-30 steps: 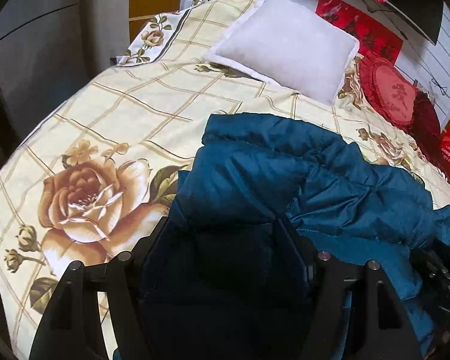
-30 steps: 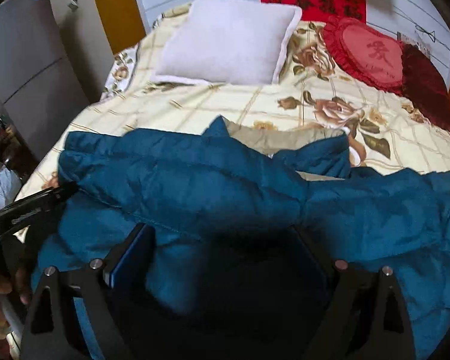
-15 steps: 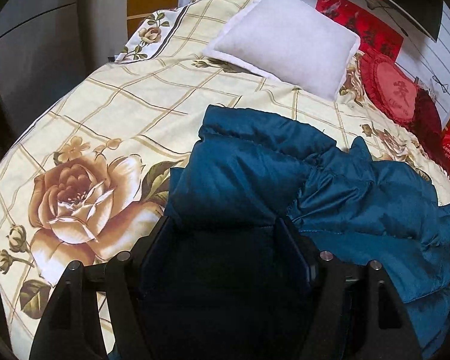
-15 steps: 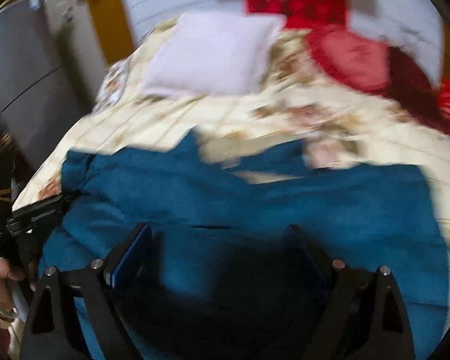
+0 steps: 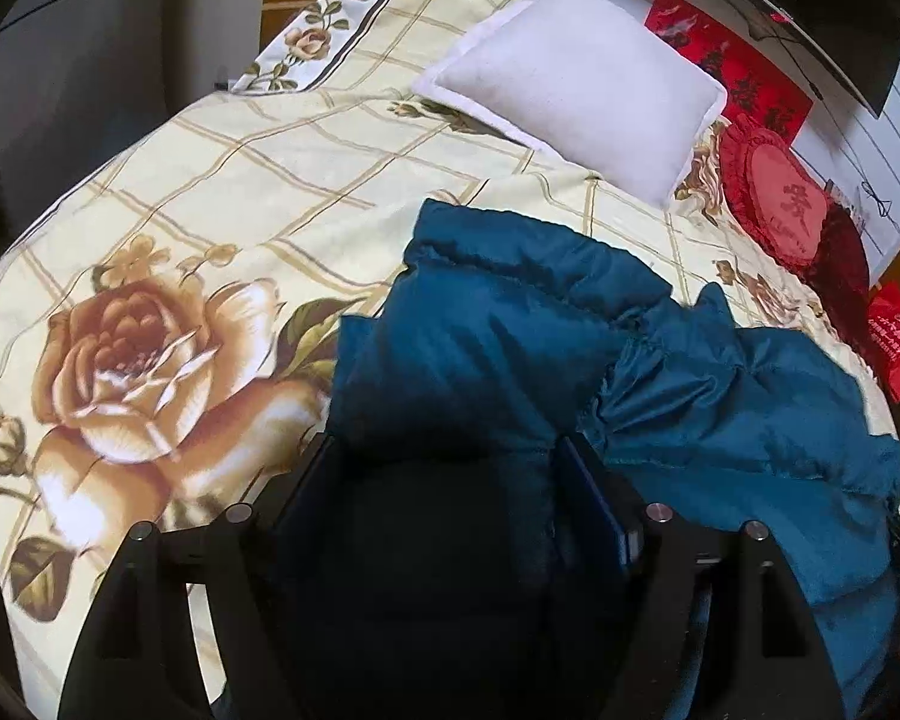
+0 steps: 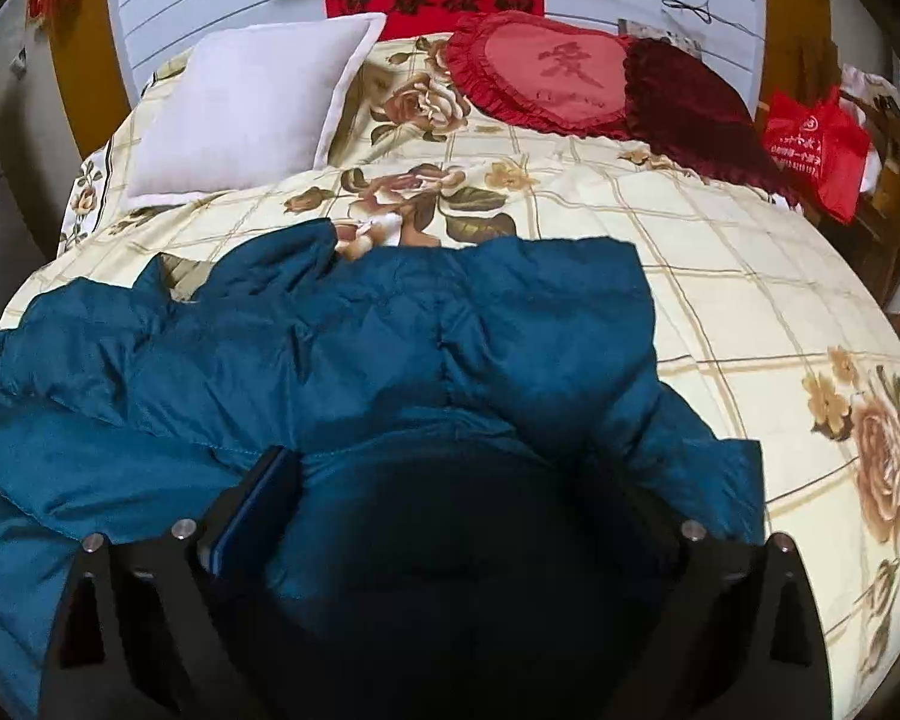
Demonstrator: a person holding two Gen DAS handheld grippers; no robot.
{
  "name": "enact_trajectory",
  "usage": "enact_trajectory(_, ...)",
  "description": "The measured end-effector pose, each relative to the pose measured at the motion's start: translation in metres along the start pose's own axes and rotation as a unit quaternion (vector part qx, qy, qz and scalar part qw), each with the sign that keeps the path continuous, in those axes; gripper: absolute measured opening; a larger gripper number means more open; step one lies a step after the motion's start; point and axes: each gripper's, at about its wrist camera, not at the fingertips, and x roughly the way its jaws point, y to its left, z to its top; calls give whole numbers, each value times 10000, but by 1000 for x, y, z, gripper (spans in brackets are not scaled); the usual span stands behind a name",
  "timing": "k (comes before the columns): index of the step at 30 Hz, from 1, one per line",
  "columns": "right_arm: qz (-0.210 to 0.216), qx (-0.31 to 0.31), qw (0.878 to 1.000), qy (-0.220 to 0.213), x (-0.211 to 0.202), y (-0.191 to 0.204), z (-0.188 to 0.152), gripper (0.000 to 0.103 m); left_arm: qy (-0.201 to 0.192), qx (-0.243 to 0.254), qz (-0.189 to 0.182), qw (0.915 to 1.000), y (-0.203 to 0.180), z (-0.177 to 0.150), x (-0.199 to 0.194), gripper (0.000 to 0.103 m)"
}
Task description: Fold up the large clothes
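Note:
A large teal padded jacket (image 5: 510,330) lies crumpled on the floral bed cover (image 5: 210,192); it also shows in the right wrist view (image 6: 390,348). My left gripper (image 5: 444,468) stands with wide jaws around a bulky fold of the jacket's left end. My right gripper (image 6: 462,480) holds wide jaws around the jacket's right end; padded fabric fills the gap and hides the right finger. Whether either grips the fabric is hidden by the bulk.
A white pillow (image 6: 246,114) and a red heart cushion (image 6: 546,78) lie at the head of the bed beside a dark red cushion (image 6: 696,114). A red bag (image 6: 816,144) hangs at the right. Grey cabinets (image 5: 78,72) stand left of the bed.
My right gripper has swung to the right with the jacket's end, spreading the jacket wider across the bed. My left gripper has barely moved and no longer shows in the right wrist view.

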Motion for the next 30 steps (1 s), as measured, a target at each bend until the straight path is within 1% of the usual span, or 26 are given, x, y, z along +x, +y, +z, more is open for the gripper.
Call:
enact_trajectory(1, 57, 48, 9999, -78, -13, -2, -2, 96, 5, -24, -103, 9999, 3, -1, -10, 99)
enact_trajectory(3, 414, 210, 9979, -452, -50, -9, -11, 96, -103, -110, -360, 9992, 10, -4, -35, 99)
enact_trajectory(4, 584, 258, 9964, -564, -66, -14, -17, 98, -146, -128, -442, 9988, 13, -6, -45, 99)
enact_trajectory(5, 667, 285, 9956, -592, -76, -18, -21, 101, -210, -117, -513, 9984, 16, -10, -60, 99)
enact_trajectory(7, 754, 309, 9954, -499, -92, -29, -33, 103, -295, -25, -534, 9981, 18, -17, -80, 99)
enact_trajectory(9, 639, 307, 9971, -294, -100, -42, -48, 103, -363, 152, -475, 9981, 20, -30, -102, 99)
enact_trajectory(12, 511, 438, 9975, -196, -109, -61, -69, 103, -379, 273, -325, 9984, 25, -47, -119, 99)
enact_trajectory(14, 593, 655, 9960, -105, -113, -73, -83, 103, -343, 322, -265, 9985, 30, -63, -127, 99)
enact_trajectory(17, 582, 700, 9958, -2, -114, -79, -96, 103, -304, 308, -232, 9988, 35, -78, -134, 99)
enact_trajectory(20, 445, 506, 9977, 89, -115, -76, -107, 103, -232, 297, -253, 9990, 37, -91, -136, 99)
enact_trajectory(22, 313, 367, 9988, 51, -117, -75, -111, 103, -220, 319, -266, 9989, 36, -98, -136, 99)
enact_trajectory(25, 249, 331, 9991, 25, -117, -75, -111, 103, -220, 264, -313, 9989, 37, -102, -132, 99)
enact_trajectory(30, 272, 550, 9980, 119, -111, -86, -111, 103, -126, 137, -341, 9992, 41, -103, -117, 99)
